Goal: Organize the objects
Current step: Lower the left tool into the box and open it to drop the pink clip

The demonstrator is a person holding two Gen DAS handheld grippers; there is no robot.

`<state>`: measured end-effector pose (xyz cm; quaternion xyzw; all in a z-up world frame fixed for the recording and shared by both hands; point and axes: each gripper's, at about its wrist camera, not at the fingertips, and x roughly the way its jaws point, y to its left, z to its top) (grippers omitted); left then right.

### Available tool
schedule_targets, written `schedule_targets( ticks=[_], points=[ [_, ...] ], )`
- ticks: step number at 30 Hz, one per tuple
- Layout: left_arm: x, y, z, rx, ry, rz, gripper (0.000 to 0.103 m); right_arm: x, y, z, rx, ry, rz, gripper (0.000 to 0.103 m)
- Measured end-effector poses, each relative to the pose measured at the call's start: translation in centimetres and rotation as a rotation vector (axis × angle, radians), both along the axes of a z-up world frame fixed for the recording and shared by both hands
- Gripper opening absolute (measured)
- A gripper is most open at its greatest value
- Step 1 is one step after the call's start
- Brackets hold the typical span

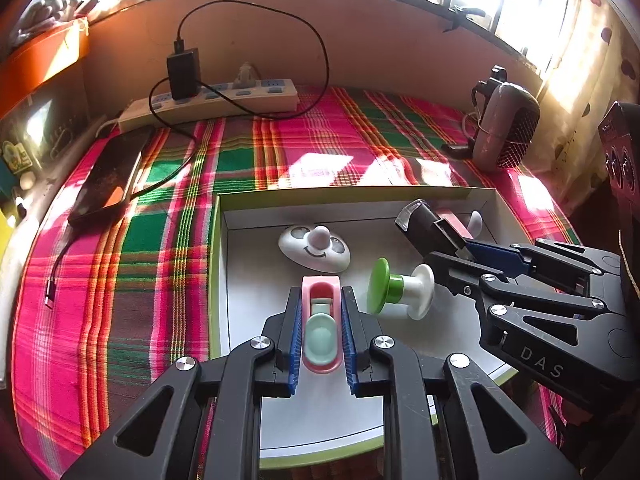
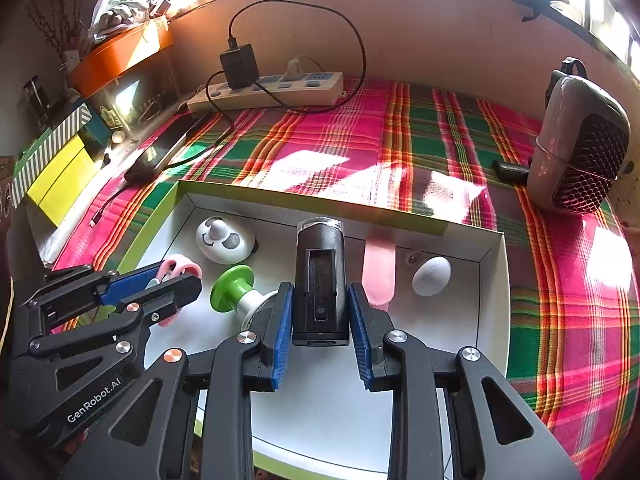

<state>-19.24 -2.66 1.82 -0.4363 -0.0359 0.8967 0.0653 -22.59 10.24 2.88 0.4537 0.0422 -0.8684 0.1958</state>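
left gripper (image 1: 320,332) clamps pink holder (image 1: 320,300); right gripper (image 2: 320,324) clamps black cylinder (image 2: 320,276).

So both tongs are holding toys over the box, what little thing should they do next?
Probably lower the left tongs a little and open them. They are shut on the pink and mint oval plastic toy, which already sits over a bare patch of the white shallow cardboard box, clear of the green and white spool-shaped toy. The right tongs, shut on the black cylindrical gadget, could wait.
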Motion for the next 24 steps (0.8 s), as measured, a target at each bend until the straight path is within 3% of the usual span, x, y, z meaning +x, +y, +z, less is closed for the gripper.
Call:
schedule_targets(
  ticks=[24],
  points=[
    [-1.0, 0.4, -0.8, -0.049, -0.009, 0.003, 0.016, -1.1, -0.1, -1.2, 0.003, -0.028, 0.001, 0.029]
  ],
)
